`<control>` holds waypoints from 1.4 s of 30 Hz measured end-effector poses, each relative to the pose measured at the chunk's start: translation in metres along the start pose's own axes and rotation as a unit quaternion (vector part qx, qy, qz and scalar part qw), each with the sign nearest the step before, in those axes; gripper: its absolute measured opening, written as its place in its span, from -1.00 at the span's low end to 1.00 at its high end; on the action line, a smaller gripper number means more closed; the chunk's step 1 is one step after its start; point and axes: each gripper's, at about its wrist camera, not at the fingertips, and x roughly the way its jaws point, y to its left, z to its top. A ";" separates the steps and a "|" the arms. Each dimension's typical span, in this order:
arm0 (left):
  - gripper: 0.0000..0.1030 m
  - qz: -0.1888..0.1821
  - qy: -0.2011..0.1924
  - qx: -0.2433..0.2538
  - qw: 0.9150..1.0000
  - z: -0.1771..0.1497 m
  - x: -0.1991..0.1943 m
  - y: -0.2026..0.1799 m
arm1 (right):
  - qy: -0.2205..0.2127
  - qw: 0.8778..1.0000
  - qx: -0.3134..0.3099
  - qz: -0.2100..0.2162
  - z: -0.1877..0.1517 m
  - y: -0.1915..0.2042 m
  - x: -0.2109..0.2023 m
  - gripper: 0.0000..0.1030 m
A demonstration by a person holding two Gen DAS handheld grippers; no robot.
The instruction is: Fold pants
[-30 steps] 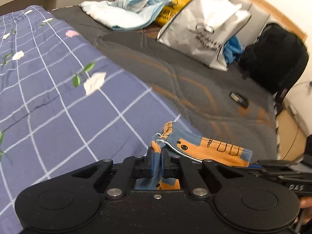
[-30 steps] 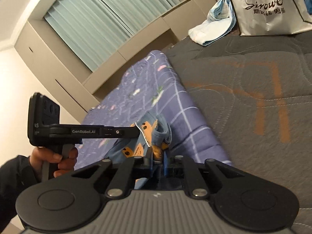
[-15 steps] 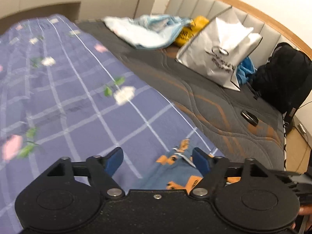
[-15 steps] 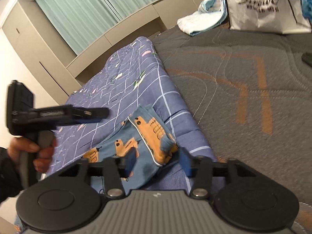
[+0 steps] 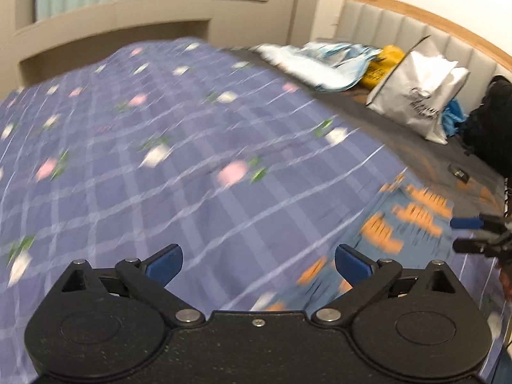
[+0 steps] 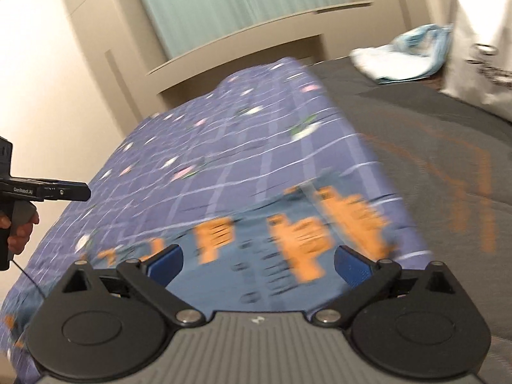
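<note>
The left gripper (image 5: 257, 267) is spread wide, its blue pads (image 5: 163, 264) well apart with nothing between them, at the bottom of its frame over the quilt (image 5: 160, 176). The right gripper (image 6: 257, 265) is spread just as wide and holds nothing; the pants (image 6: 288, 240) lie just past its pads (image 6: 352, 268), in the lower middle of the right wrist view.

The pants are blue with orange blocks and small dark marks, blurred by motion. They lie flat on the purple checked quilt at its edge beside the grey mattress (image 6: 448, 176). In the right wrist view their long axis runs roughly from lower left to right across the frame. In the left wrist view the pants (image 5: 400, 233) sit at lower right, stretching from the bottom toward the upper right, with the right gripper's tips (image 5: 473, 233) at the right edge just beside them.

At the left edge of the right wrist view a hand (image 6: 19, 233) grips the left gripper's black handle (image 6: 44, 190); its side bears small white lettering that reads about as "GenRobot.AI".

Farther off, a silver bag (image 5: 419, 96) stands at upper right of the left wrist view with dark print too blurred to read. Pale blue cloth (image 5: 323, 60), a yellow bag (image 5: 382, 67) and a black backpack (image 5: 492, 121) lie near it against the padded headboard (image 5: 400, 28).
</note>
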 end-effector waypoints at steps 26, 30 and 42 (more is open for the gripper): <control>0.69 0.098 -0.050 -0.159 0.981 -0.096 -0.063 0.080 | 0.035 0.990 -0.132 0.024 -0.037 0.131 0.050 1.00; 0.86 0.115 -0.105 -0.193 0.969 -0.116 -0.132 0.074 | 0.030 0.989 -0.143 0.024 -0.045 0.142 0.044 1.00; 0.99 0.197 -0.125 -0.208 0.950 -0.190 -0.271 0.059 | 0.027 0.986 -0.158 0.047 -0.073 0.186 0.031 1.00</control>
